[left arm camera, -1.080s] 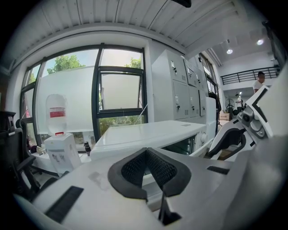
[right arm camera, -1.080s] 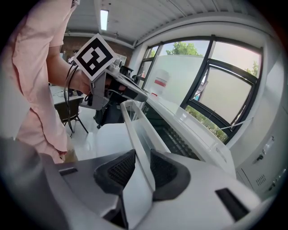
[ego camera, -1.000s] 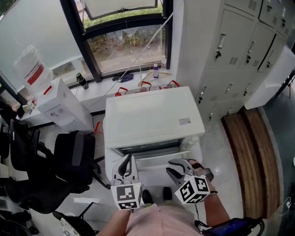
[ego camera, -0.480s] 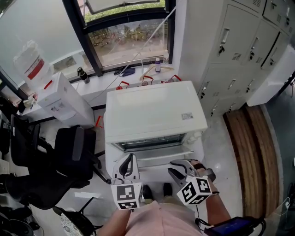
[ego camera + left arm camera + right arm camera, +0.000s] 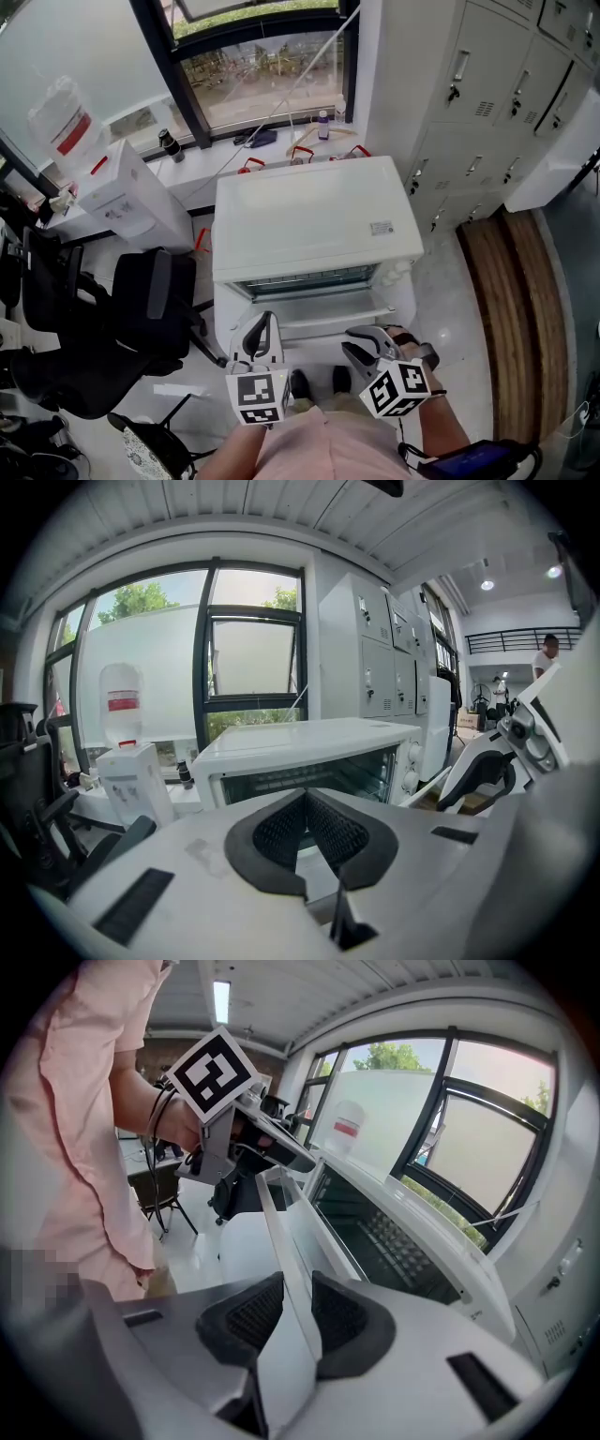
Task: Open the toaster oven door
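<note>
Both tongs are hanging low in front of the oven. The right tongs (image 5: 295, 1286) are clamping the white door handle (image 5: 281, 1227), one pad pressing on each side. The left tongs (image 5: 305, 808) are riding closed on nothing, tips meeting, just beside the handle's far end.

Just beyond them the toaster oven door (image 5: 319, 317) is tipping lower than it was a second ago. The dark cavity (image 5: 309, 281) above it is showing wider, so the pull is working. I'd call the opening well under way, not finished.

Further out, the toaster oven (image 5: 309, 220) is sitting square under the window. From overhead the tongs are covering the door's front edge, so its exact tilt is hard to make out. The hinge is staying out of sight, and the knobs (image 5: 410, 766) are barely peeking out on the right.
</note>
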The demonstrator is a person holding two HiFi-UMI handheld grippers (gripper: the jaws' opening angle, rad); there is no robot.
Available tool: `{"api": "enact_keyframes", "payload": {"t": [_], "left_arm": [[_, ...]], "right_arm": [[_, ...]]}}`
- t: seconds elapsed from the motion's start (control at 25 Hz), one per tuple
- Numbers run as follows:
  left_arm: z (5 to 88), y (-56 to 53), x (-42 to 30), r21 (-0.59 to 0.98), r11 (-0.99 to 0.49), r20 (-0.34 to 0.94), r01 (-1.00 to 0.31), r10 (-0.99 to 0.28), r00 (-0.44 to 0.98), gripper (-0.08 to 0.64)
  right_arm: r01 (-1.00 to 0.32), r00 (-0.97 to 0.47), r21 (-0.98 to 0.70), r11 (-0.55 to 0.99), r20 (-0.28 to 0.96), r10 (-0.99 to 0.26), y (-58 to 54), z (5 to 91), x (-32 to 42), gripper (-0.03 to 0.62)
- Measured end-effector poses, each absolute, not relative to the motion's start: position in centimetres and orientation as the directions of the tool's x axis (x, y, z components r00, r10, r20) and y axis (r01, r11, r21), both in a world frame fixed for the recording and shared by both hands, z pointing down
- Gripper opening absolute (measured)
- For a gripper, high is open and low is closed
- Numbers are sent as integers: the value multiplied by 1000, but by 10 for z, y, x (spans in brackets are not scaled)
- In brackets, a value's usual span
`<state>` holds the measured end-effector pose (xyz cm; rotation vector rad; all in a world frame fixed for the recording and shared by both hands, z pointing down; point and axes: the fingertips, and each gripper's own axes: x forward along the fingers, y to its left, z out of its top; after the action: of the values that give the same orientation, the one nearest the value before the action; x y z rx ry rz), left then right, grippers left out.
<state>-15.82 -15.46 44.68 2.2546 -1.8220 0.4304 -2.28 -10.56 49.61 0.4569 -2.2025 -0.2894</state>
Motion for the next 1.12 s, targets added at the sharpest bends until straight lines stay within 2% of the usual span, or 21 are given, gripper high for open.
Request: {"api": "enact_keyframes", "payload": {"t": [0.64,1.12], "left_arm": [[478,-140,-156,2,-189,453,-982,-875,169,14],[487,-136,-154,22,-189,501,-982,-848,174,12]], "right_arm": [[-201,-595,305,931,717,-363,-85,511,-19,93],[-272,-679,206,940,651,-339,-81,502,-21,101]]}}
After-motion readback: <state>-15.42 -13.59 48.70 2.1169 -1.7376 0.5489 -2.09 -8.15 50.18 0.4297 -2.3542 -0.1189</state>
